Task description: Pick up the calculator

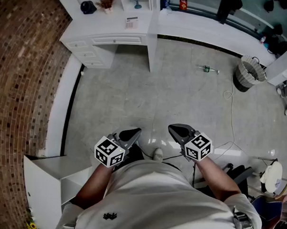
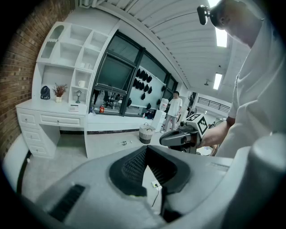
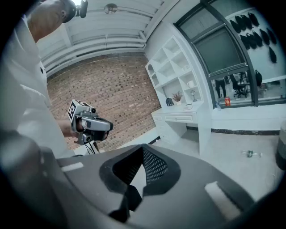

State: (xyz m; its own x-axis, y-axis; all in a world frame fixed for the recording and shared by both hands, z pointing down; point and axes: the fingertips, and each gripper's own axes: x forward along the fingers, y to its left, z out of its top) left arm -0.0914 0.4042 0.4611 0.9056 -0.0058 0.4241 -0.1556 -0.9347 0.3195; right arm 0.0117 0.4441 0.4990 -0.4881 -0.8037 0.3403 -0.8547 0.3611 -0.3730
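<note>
The left gripper and right gripper are held at lower centre, jaws closed on nothing; what is taken for the calculator sits on the white surface at upper left, well apart; it is judged light, rigid and slick, best pinched across its long edges.

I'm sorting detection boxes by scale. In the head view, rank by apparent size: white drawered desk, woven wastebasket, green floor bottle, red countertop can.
1. white drawered desk
2. woven wastebasket
3. Unranked: green bottle on the floor and red can on the counter look alike, and the can is farther away.
</note>
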